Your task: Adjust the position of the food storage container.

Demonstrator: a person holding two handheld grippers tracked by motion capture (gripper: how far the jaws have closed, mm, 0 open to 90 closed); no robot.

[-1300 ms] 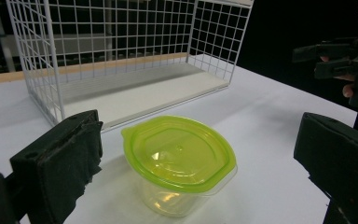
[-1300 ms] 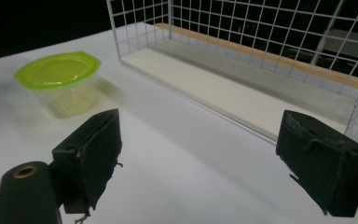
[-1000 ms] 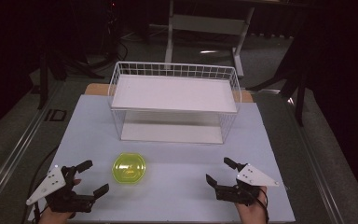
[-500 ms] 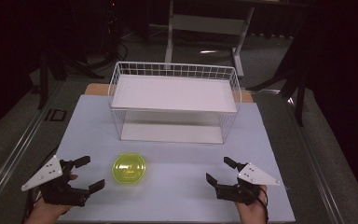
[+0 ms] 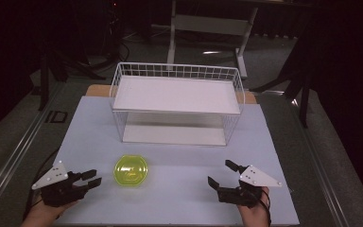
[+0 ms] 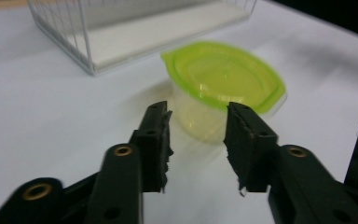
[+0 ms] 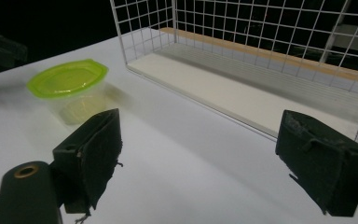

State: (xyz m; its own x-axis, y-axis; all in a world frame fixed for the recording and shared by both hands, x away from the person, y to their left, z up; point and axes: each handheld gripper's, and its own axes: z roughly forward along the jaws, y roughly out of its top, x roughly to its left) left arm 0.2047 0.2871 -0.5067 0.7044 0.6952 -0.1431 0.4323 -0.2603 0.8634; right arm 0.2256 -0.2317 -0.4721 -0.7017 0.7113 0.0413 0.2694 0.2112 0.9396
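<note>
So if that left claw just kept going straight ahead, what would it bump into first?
Most likely the green-lidded tub. The left claw points right at it with bare table between them and nothing held; how near it is can't be judged.

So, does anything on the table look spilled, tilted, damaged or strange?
Nothing stands out. The green-lidded container stands upright with its lid on, the wire rack sits straight, and the white table shows no spill. Only the left gripper pads look frayed at the edges.
</note>
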